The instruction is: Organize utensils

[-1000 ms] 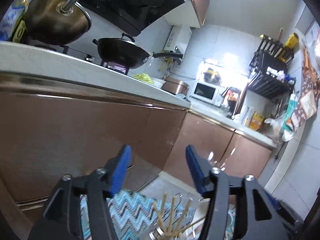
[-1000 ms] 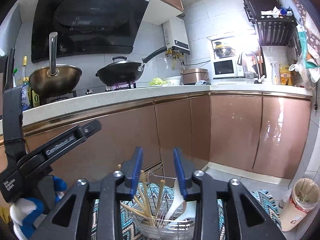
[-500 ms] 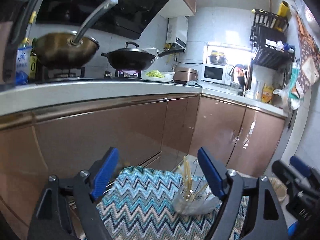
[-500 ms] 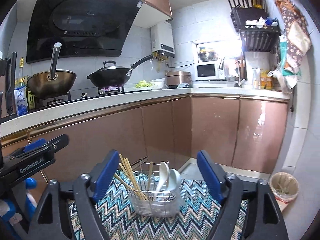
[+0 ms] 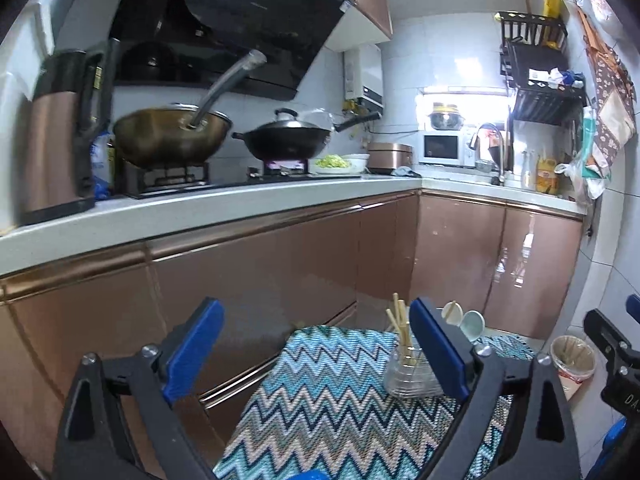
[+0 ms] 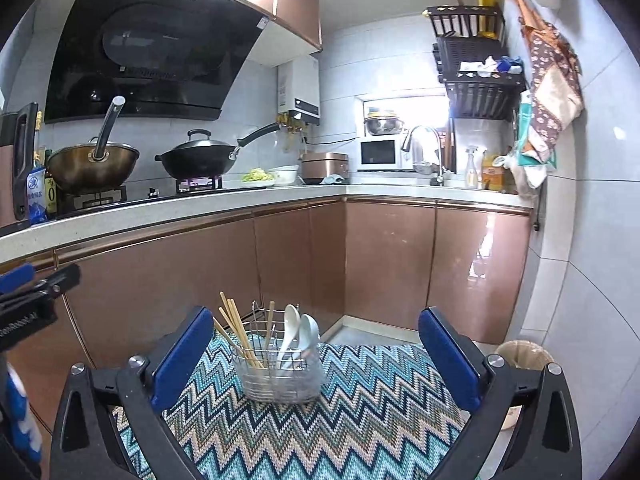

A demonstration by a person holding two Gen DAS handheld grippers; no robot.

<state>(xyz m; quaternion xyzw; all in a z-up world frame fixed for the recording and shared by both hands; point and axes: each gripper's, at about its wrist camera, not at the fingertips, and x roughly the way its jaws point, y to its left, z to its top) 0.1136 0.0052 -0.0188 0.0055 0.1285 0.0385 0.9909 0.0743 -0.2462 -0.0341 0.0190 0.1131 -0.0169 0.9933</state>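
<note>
A wire utensil basket (image 6: 280, 372) stands on a blue zigzag cloth (image 6: 312, 420). It holds several wooden chopsticks (image 6: 236, 332) on its left and two white spoons (image 6: 300, 336) on its right. In the left wrist view the basket (image 5: 408, 376) is partly hidden behind my right-hand finger. My right gripper (image 6: 316, 360) is open wide and empty, drawn back in front of the basket. My left gripper (image 5: 316, 350) is open and empty, to the left of the basket. Each gripper shows at the edge of the other's view.
Copper-coloured cabinets (image 6: 384, 264) and a white counter (image 6: 200, 208) run behind the cloth. On the counter are a brass wok (image 6: 92, 164), a black lidded wok (image 6: 200, 156) and a kettle (image 5: 56, 136). A waste bin (image 6: 524, 356) stands on the floor at the right.
Both grippers have opened wider and pulled back and up from the basket. The left wrist view has swung level, and the basket now looks smaller and farther off.
</note>
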